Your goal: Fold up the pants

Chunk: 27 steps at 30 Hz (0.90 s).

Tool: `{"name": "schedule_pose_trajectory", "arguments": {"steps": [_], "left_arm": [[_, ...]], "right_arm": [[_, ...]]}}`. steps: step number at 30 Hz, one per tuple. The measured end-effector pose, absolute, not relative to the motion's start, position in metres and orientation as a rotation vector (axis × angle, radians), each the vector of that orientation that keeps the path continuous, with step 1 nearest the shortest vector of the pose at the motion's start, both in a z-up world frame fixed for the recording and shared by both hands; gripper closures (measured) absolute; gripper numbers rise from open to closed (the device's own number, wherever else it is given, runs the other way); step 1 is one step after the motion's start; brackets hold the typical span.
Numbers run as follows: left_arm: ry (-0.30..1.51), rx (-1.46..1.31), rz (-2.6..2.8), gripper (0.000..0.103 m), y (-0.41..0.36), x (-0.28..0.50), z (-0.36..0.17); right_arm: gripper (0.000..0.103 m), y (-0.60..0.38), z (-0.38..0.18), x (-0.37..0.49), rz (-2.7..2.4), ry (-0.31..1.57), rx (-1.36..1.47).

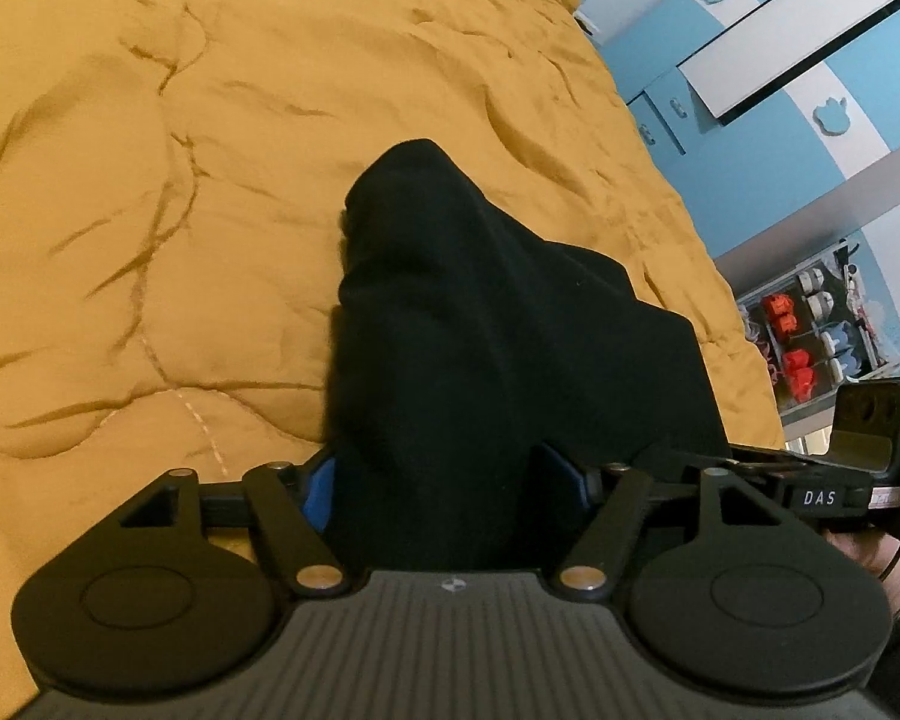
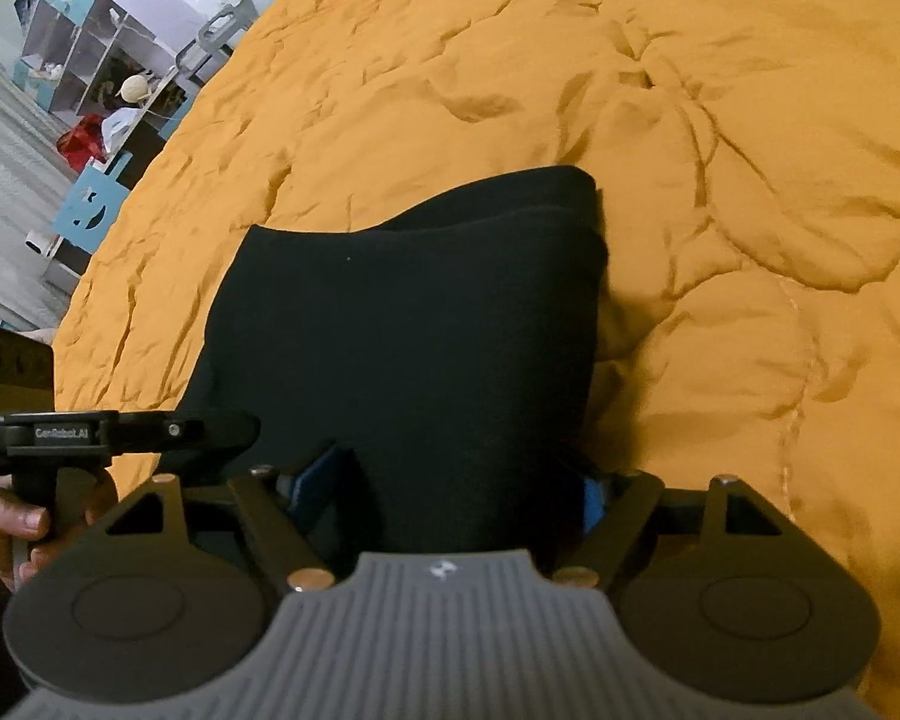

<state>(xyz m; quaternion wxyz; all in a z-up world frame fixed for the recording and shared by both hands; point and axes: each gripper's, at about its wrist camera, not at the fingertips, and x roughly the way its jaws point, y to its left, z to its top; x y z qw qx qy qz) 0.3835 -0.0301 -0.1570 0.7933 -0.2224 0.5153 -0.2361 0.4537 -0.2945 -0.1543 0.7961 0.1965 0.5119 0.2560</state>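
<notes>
— Ribbed grey housing filled the bottom of both my wrist views, and just past it the black pants [image 1: 450, 324] ran straight out from between the jaws. Did you read it the same way?

— I did. On my left gripper [image 1: 450, 486] the blue pads [image 1: 318, 492] showed on either side of a thick bunch of cloth, so I took those jaws as clamped on the pants. Same on my right gripper [image 2: 462, 480]: cloth packed between the pads [image 2: 594, 498], jaws closed on it.

— And where did the garment lie from there?

— Forward of both, over the mustard-yellow quilt [image 1: 150, 180]. In the left view it narrowed to a peak pointing away from me; in the right view it spread broad, with a second layer showing along its far edge [image 2: 510, 192]. So I judged it already doubled at least once, long axis running away from the jaws.

— Was it lifted or resting?

— I couldn't tell from either camera how much of it was touching the quilt.

— Which hand was nearer the work?

— Neither, really. Each gripper showed at the edge of the other's view, so they sat side by side on the near edge. I judged the next fold had to carry that edge forward with both moving together, or the cloth would skew.
</notes>
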Motion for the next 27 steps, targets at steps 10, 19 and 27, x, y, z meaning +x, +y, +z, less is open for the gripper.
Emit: {"name": "schedule_pose_trajectory", "arguments": {"steps": [10,19,27], "left_arm": [[1.007,-0.649,-0.642,0.075,-0.035,0.361,-0.095],[1.012,-0.496,-0.699,0.061,-0.174,0.337,-0.107],[1.048,-0.260,-0.587,0.033,-0.206,0.283,-0.124]], "right_arm": [[0.084,-0.339,-0.099,0.424,0.659,0.952,0.541],[0.059,-0.482,-0.068,0.368,0.363,0.924,0.546],[0.055,-0.511,-0.122,0.271,0.211,1.037,0.530]]}}
